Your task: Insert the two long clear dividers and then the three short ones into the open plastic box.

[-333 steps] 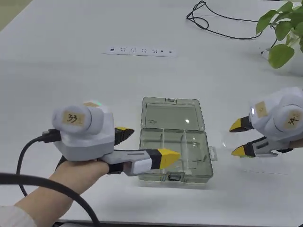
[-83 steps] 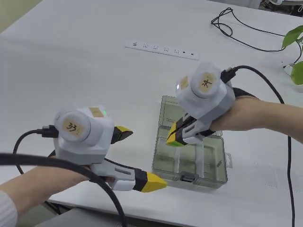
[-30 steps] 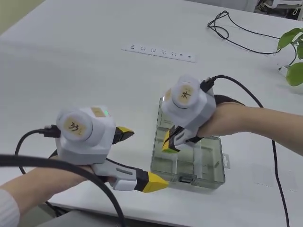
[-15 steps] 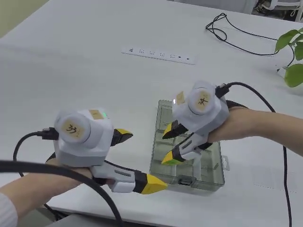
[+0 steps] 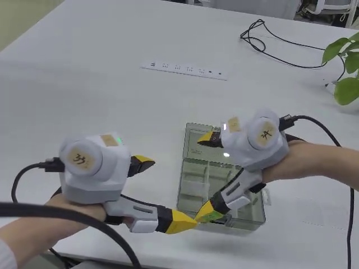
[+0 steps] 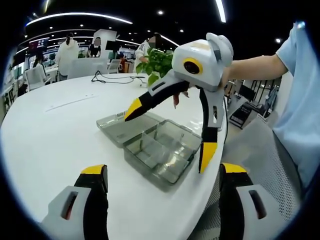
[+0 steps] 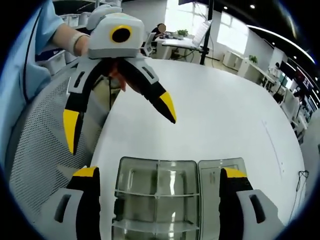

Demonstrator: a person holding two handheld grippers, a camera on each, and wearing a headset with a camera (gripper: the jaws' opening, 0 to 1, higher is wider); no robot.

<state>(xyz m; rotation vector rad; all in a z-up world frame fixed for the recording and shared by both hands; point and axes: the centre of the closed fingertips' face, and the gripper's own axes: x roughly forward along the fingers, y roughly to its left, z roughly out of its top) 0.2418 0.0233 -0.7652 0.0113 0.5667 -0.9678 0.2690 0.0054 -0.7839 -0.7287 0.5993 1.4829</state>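
While the left gripper [image 5: 161,193] hangs wide open and empty just off its front-left corner, the clear plastic box [image 5: 183,185] sits near the front edge of the white table [image 5: 84,84] — lid [image 5: 193,147] laid flat behind it, clear dividers [image 7: 158,194] standing inside. Right gripper [image 5: 207,175] over the box, jaws spread wide, nothing held — lower tip close to the left gripper's lower tip. Plant [image 5: 346,89] far right.

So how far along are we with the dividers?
Done: dividers stand in the box, splitting it into cells. In hand: nothing; left claw and right claw are both open and empty. Left: I can't count the seated dividers here, so confirm all five.
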